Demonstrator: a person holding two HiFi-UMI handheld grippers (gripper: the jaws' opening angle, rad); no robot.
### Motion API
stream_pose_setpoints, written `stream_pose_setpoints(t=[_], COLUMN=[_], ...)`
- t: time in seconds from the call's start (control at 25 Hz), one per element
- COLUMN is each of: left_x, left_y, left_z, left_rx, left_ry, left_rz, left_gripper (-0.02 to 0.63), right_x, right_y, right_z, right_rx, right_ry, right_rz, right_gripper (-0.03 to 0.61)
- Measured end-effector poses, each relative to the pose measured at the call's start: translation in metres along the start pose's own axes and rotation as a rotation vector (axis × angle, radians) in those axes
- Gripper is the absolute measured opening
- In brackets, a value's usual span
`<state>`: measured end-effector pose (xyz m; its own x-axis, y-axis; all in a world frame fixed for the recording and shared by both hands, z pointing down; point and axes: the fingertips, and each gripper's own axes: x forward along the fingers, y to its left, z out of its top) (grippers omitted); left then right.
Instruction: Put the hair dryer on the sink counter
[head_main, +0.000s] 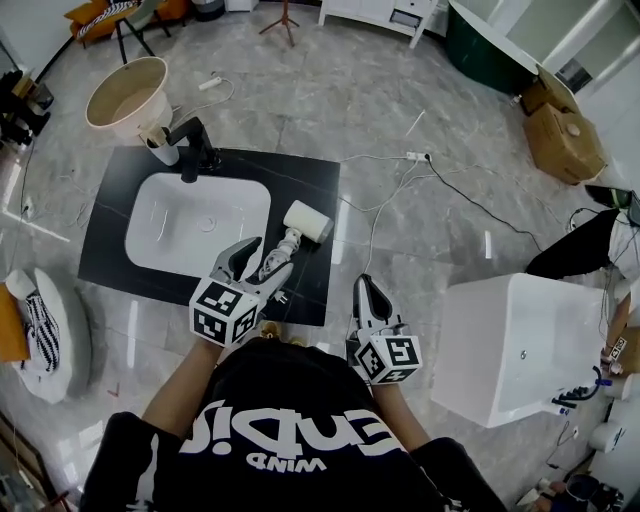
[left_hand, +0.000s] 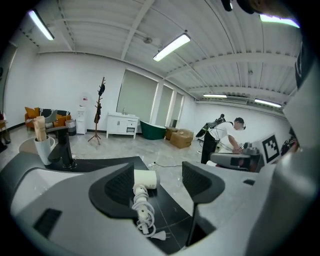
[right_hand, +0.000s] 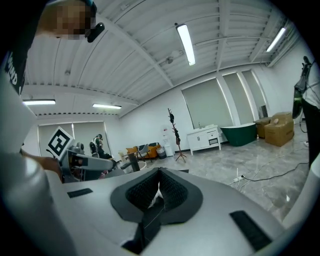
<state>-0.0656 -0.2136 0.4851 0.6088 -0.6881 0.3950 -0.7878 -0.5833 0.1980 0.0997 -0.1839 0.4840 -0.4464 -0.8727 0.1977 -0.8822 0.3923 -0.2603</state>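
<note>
The white hair dryer (head_main: 303, 224) lies on the black sink counter (head_main: 300, 170), just right of the white basin (head_main: 170, 215). Its cord is wound round the handle, and the plug rests at the near end. My left gripper (head_main: 264, 262) is open just in front of the handle's end. In the left gripper view the hair dryer (left_hand: 142, 181) lies ahead in the gap of the left gripper (left_hand: 159, 184), and nothing is gripped. My right gripper (head_main: 366, 290) hovers off the counter's front right corner. In its own view the right gripper (right_hand: 159, 189) is shut and holds nothing.
A black faucet (head_main: 195, 150) and a white cup (head_main: 160, 146) stand at the basin's far side. A beige round bowl (head_main: 128, 95) sits beyond them. A white block (head_main: 510, 340) stands to the right. A power strip (head_main: 416, 157) and cables lie on the floor.
</note>
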Motion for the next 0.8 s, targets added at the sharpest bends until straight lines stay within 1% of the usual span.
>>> stream_pose_setpoints(t=[0.24, 0.28, 0.36, 0.48, 0.56, 0.64, 0.8], left_x=[-0.038, -0.043, -0.053, -0.065, -0.071, -0.076, -0.082], left_y=[0.000, 0.001, 0.004, 0.010, 0.014, 0.017, 0.023], left_z=[0.019, 0.020, 0.023, 0.024, 0.023, 0.020, 0.015], left_rx=[-0.027, -0.030, -0.044, -0.074, -0.079, -0.067, 0.014], left_ry=[-0.087, -0.098, -0.128, -0.187, -0.216, -0.230, -0.241], left_rz=[0.033, 0.039, 0.054, 0.088, 0.116, 0.144, 0.218], left_gripper=[0.291, 0.270, 0.195, 0.100, 0.041, 0.009, 0.008], right_x=[0.009, 0.010, 0.012, 0.013, 0.014, 0.014, 0.014], right_y=[0.008, 0.010, 0.013, 0.015, 0.017, 0.018, 0.020], right_z=[0.005, 0.006, 0.007, 0.008, 0.009, 0.010, 0.009], right_rx=[-0.013, -0.016, -0.021, -0.027, -0.030, -0.035, -0.047], right_ry=[-0.002, -0.002, -0.001, -0.001, -0.002, -0.003, -0.008], right_rz=[0.041, 0.046, 0.057, 0.069, 0.075, 0.079, 0.079], right_gripper=[0.023, 0.023, 0.023, 0.023, 0.023, 0.023, 0.023])
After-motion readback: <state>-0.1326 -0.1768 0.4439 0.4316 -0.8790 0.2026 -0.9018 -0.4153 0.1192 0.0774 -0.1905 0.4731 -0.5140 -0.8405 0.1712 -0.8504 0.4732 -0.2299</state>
